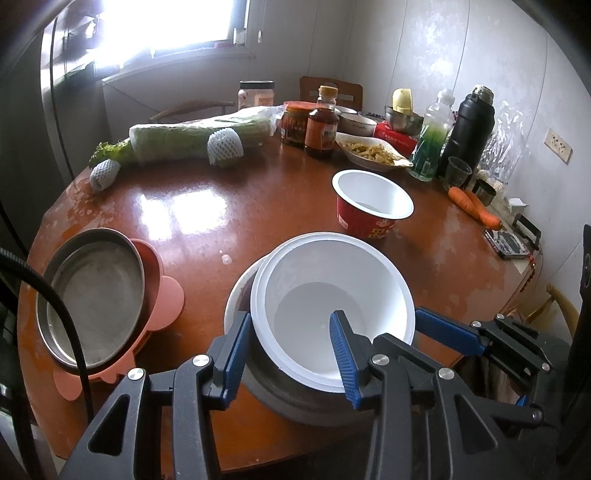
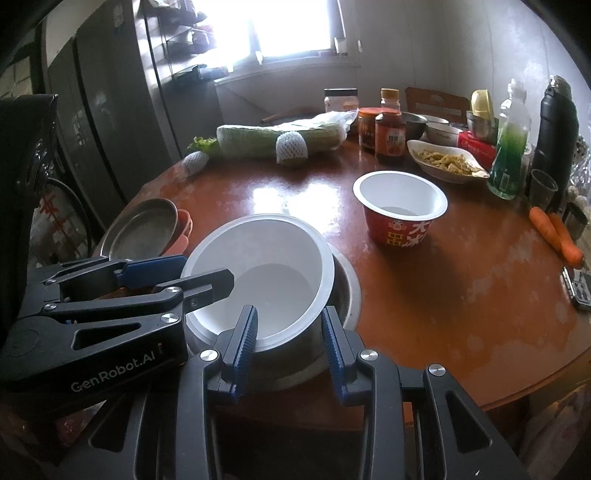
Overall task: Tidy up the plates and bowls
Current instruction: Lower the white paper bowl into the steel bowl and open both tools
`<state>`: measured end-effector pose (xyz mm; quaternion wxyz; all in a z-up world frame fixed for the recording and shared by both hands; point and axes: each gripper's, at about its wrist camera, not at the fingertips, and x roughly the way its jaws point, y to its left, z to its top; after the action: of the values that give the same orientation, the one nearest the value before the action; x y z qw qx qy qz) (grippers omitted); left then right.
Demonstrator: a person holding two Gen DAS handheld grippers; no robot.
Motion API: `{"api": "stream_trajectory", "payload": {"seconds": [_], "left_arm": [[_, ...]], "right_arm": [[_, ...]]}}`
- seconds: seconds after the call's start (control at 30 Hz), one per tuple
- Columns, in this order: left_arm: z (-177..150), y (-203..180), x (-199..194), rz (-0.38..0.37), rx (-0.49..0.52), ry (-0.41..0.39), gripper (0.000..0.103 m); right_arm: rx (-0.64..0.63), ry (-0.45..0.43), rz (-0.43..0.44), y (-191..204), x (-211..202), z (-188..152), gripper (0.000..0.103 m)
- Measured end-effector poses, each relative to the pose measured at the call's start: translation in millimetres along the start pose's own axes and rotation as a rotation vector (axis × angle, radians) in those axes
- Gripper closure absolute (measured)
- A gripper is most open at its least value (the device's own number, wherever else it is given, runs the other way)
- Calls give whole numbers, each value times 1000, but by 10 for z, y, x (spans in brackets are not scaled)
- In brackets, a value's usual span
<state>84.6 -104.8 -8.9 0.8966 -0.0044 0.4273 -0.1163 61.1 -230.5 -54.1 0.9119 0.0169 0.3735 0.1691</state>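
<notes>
Both tongs grip the white bowl (image 1: 332, 295) by its rim. The left tongs (image 1: 291, 350) clamp the near rim, one finger inside the bowl and one outside. The right tongs (image 2: 290, 332) clamp the rim the same way. The white bowl sits tilted inside a metal bowl (image 2: 343, 291) on the brown bench (image 1: 184, 221). A red cup bowl (image 1: 373, 205) stands apart behind it. A metal plate (image 1: 92, 295) lies on a pink plate (image 1: 166, 295) at the left.

A home dining corner beside a kitchen: a round wooden desk (image 1: 192, 206) crowded with sauce jars (image 1: 294, 123), a dish of food (image 1: 373, 151), carrots (image 1: 474, 205) and wrapped cabbage (image 1: 184, 142), with a bright window (image 2: 291, 26) at upper centre and a tall fridge (image 2: 107, 122) at left.
</notes>
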Motion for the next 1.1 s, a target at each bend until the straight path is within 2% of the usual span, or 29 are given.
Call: {"api": "stream_trajectory", "payload": {"seconds": [1.1], "left_arm": [[-25,58,95,5,-19,21,59]], "right_arm": [[-9,22,-15,6,72,-14,65]]}}
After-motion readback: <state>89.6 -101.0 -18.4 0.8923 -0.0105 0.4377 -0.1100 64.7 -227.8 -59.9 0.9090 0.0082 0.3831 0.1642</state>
